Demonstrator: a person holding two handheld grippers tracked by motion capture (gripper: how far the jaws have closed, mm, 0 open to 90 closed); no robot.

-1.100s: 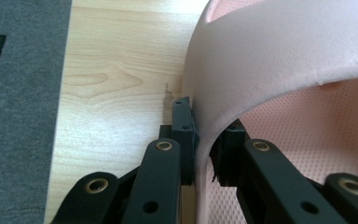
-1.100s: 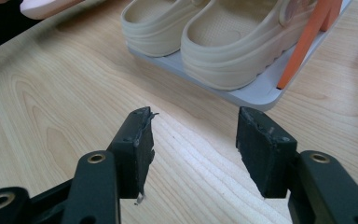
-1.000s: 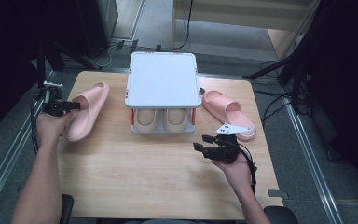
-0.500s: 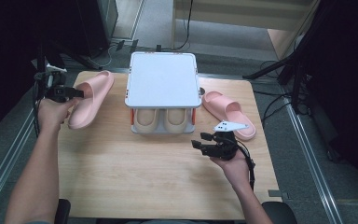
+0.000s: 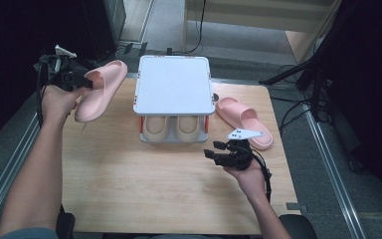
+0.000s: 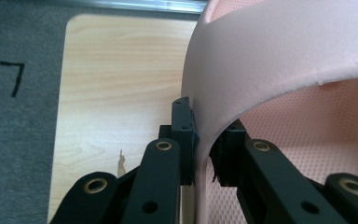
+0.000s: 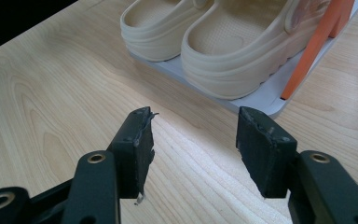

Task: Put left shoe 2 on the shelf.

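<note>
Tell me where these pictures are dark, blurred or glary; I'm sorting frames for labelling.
High view: table evenly lit, surroundings fall to black, white rack top bright and featureless. Left gripper view: pink slipper close and soft, left gripper sharp. Right gripper view: crisp, right gripper and beige clogs clear, dark top-left corner.

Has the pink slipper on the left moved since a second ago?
Yes. The pink slipper, clamped in the left gripper, has lifted off the table, toward the white rack top.

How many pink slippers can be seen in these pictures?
2. One pink slipper is held up by the left gripper at the table's left. The other slipper lies right of the shoe rack.
</note>
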